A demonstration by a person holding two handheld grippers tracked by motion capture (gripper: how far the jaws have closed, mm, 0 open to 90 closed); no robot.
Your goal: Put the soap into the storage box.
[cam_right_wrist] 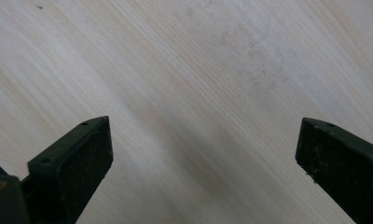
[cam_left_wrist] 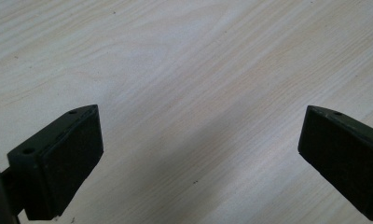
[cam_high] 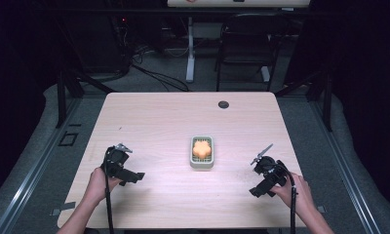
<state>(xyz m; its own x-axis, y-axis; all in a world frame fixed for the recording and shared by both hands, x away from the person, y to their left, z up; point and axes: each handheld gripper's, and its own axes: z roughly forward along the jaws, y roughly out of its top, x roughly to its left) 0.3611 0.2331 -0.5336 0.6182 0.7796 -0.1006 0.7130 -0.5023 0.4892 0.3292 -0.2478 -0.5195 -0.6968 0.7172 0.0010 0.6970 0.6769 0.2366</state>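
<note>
An orange flower-shaped piece (cam_high: 202,148) lies in a small pale green tray (cam_high: 202,164) near the middle of the light wooden table (cam_high: 173,122). My left gripper (cam_high: 119,157) rests low over the table's near left, held by a hand, well left of the tray. In the left gripper view my left gripper (cam_left_wrist: 201,140) is open, its black jaws wide apart over bare wood. My right gripper (cam_high: 265,165) is at the near right, a hand holding it, right of the tray. In the right gripper view my right gripper (cam_right_wrist: 203,144) is open as well, with nothing between its jaws.
A small dark round cap (cam_high: 224,104) sits in the table's far right part. Beyond the far edge stand a black chair (cam_high: 246,46), a white table leg (cam_high: 190,48) and cables on the floor. Bare tabletop surrounds the tray.
</note>
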